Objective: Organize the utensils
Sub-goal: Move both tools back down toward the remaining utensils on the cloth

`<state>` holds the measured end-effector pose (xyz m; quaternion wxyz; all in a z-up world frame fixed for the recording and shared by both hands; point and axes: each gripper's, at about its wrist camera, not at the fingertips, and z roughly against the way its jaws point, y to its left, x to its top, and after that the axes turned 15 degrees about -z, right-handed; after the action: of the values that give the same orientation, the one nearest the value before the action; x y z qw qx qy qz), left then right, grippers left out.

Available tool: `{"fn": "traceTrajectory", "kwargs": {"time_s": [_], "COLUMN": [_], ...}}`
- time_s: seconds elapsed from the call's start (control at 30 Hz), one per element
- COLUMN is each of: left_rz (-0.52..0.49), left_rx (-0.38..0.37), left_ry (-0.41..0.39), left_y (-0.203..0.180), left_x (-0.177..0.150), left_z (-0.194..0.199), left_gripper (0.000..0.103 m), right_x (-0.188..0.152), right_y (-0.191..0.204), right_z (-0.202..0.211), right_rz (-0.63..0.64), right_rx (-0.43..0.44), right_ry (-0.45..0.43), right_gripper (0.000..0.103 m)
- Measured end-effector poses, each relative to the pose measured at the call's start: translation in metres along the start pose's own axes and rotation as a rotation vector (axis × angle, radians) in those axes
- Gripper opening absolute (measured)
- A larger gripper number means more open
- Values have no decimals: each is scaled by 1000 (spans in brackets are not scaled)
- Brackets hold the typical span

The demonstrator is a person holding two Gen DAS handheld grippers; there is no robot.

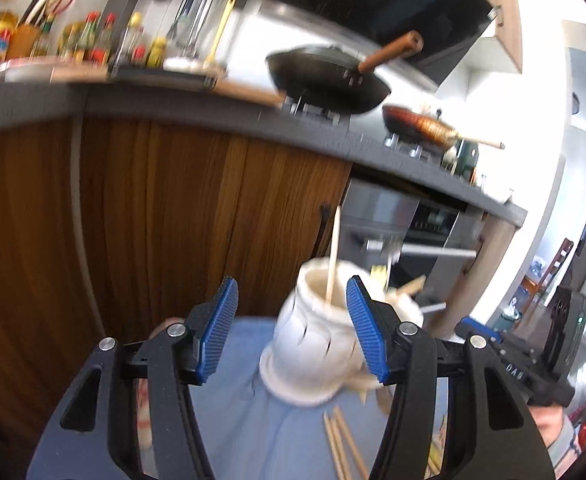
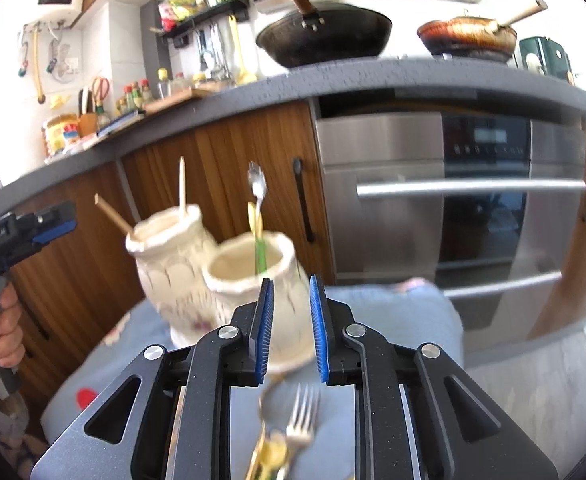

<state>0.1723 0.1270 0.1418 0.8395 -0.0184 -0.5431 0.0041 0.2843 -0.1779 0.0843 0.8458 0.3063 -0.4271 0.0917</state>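
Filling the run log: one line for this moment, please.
left tongs open | right tongs open, empty | cream ceramic jars hold utensils | silver fork loose

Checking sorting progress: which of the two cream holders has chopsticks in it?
The left cream holder, in the right wrist view: two wooden sticks rise from it. The nearer holder holds a green-handled utensil.

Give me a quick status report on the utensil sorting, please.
Left claw open, empty. Right claw ajar, empty. Chopsticks in left ceramic holder, spoon in right ceramic holder. Loose fork and chopsticks still on cloth; nothing blocking.

Glossy ceramic jars [image 2: 253, 280], brushed-steel oven [image 2: 381, 184]
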Motion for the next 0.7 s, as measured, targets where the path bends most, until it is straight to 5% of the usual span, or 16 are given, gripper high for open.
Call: {"fn": "traceTrajectory", "kwargs": {"time_s": [0.43,0.7], "left_rz": [-112,-213], "left_rx": [-69,-67], "left_ry": [291,423], "left_y": [-53,-80], "left_x": [-80,-105], "left_z": [-39,-64], "left_gripper": [55,44], "right_x": [-50,-73], "right_y": [-8,9], "right_z": [-2,-18], "right_rz": [-13,60], "right_rx": [-10,-22], "right_ry": [211,322], "right_gripper": [22,22]}}
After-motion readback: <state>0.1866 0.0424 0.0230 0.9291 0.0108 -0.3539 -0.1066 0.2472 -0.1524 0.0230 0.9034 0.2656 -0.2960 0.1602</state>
